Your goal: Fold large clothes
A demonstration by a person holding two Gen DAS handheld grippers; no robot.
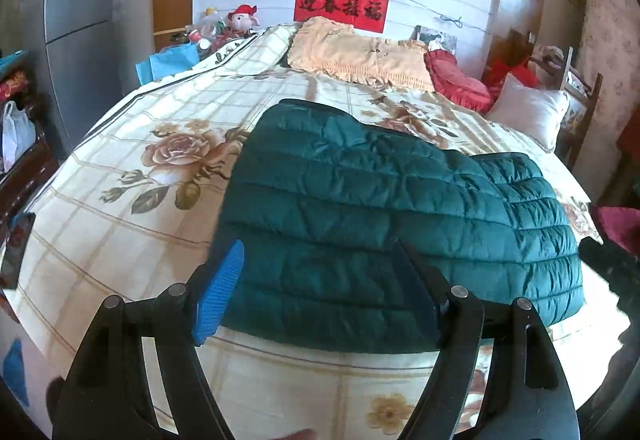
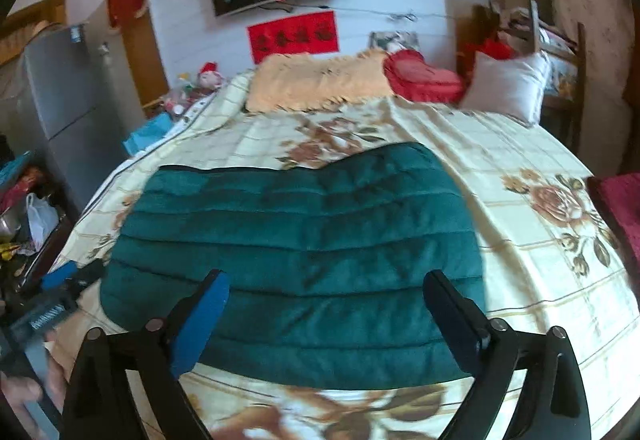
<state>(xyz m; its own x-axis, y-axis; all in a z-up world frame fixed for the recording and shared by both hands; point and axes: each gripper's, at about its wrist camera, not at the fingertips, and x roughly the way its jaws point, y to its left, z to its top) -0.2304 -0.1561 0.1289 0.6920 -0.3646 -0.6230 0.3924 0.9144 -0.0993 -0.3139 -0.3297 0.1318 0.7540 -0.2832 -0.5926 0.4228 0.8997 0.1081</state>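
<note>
A dark teal quilted down jacket (image 1: pixel 392 224) lies folded into a rough rectangle on the floral bedspread (image 1: pixel 120 208), near the bed's front edge. My left gripper (image 1: pixel 318 246) hovers over the jacket's near left part, open, with nothing between its blue pads. In the right wrist view the same jacket (image 2: pixel 304 248) fills the middle. My right gripper (image 2: pixel 326 276) stands wide open above the jacket's near edge and holds nothing. The jacket's top layer looks smooth, with a bulge at its far right corner.
A peach pillow (image 1: pixel 360 56), a red cushion (image 1: pixel 460 80) and a white pillow (image 1: pixel 528 112) lie at the head of the bed. A grey fridge (image 1: pixel 80 20) and cluttered furniture stand on the left. A magenta cloth (image 2: pixel 620 208) lies at the bed's right edge.
</note>
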